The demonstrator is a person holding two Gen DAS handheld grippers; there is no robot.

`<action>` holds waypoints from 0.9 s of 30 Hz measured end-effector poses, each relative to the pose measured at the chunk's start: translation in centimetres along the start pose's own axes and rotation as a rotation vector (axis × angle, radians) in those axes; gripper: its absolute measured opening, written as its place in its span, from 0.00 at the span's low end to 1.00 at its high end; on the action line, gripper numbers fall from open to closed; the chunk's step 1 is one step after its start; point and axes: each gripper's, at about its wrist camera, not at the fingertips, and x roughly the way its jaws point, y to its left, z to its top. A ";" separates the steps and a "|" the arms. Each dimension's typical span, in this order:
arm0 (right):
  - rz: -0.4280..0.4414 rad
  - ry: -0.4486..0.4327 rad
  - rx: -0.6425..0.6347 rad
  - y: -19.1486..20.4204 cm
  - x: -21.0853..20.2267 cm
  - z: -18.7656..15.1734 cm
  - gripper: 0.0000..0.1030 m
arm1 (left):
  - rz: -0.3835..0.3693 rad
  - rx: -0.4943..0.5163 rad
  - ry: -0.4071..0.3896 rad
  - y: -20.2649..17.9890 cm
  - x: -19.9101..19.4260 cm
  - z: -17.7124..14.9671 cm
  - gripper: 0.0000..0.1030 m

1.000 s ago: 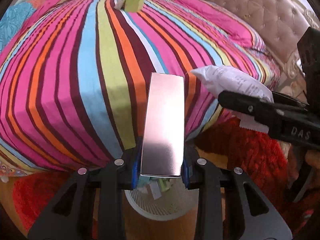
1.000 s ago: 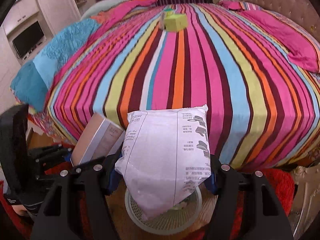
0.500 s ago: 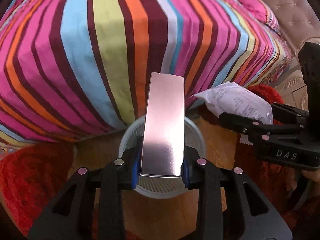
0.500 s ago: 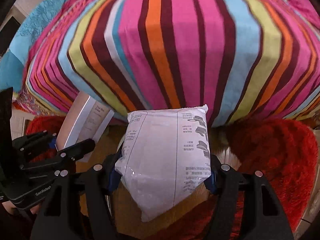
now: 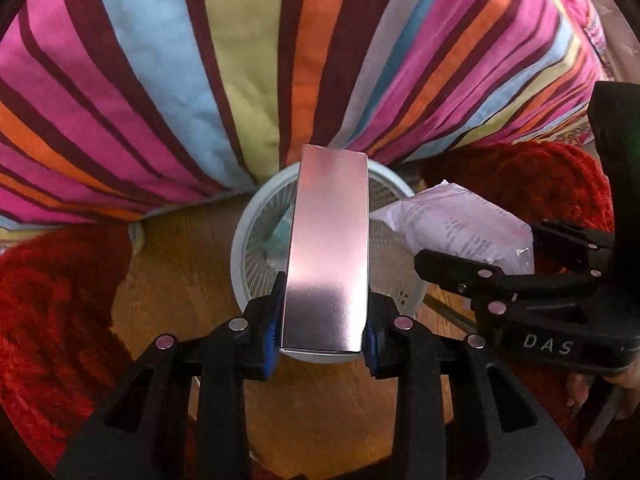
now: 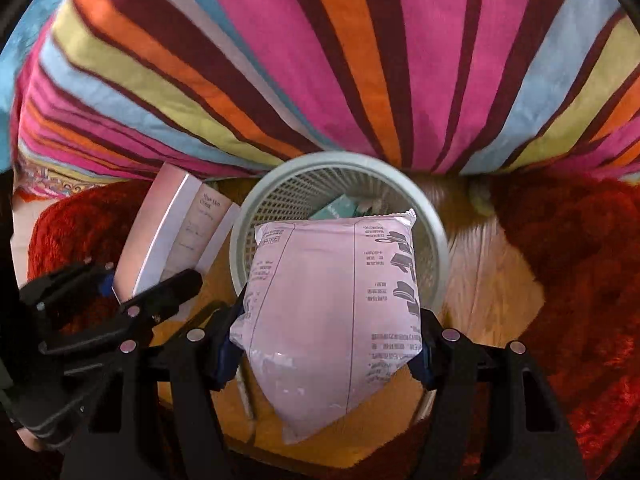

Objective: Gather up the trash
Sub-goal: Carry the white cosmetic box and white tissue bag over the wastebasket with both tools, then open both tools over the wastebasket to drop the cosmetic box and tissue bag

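Note:
My left gripper (image 5: 322, 344) is shut on a long pinkish cardboard box (image 5: 330, 248), held upright above a white mesh waste basket (image 5: 248, 240) on the floor. My right gripper (image 6: 326, 344) is shut on a white printed plastic pouch (image 6: 332, 312), which hangs over the same waste basket (image 6: 434, 220). In the right wrist view the box (image 6: 176, 232) and the left gripper (image 6: 132, 292) show at the left of the basket. From the left wrist camera the pouch (image 5: 460, 228) and the right gripper (image 5: 472, 268) appear at the right. Some trash lies inside the basket.
A bed with a striped multicoloured cover (image 5: 240, 60) overhangs just behind the basket. Red shaggy rugs (image 5: 48, 312) lie on both sides, with wooden floor (image 6: 488, 280) between them. A hand (image 5: 600, 388) grips the right tool at the far right.
Both grippers have tilted downward and sunk from over the bed's edge toward the basket, which now sits right beneath the box and the pouch. Both grips are unchanged.

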 end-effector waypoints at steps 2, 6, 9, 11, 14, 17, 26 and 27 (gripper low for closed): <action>0.003 0.021 0.017 0.0 0.6 0.2 0.61 | 0.008 -0.007 0.028 0.2 0.7 0.0 0.31; -0.006 0.064 0.035 -0.4 1.7 0.5 0.61 | 0.030 -0.009 0.074 0.1 1.8 0.0 0.31; 0.006 0.099 0.069 -1.0 2.6 0.7 0.61 | 0.038 -0.014 0.121 0.0 3.1 0.1 0.31; 0.020 0.118 0.094 -1.3 3.1 0.8 0.61 | 0.043 -0.013 0.150 0.0 3.9 0.3 0.31; 0.023 0.150 0.113 -1.5 4.3 1.2 0.61 | 0.046 -0.010 0.189 -0.1 4.7 0.4 0.31; 0.018 0.185 0.118 -1.4 5.3 1.3 0.61 | 0.048 -0.014 0.225 -0.1 5.9 0.5 0.31; 0.053 0.269 0.213 -2.9 8.0 1.5 0.62 | 0.018 -0.045 0.322 0.0 8.8 0.5 0.32; 0.045 0.278 0.218 -3.0 8.1 1.4 0.62 | 0.020 -0.050 0.327 0.0 8.9 0.6 0.33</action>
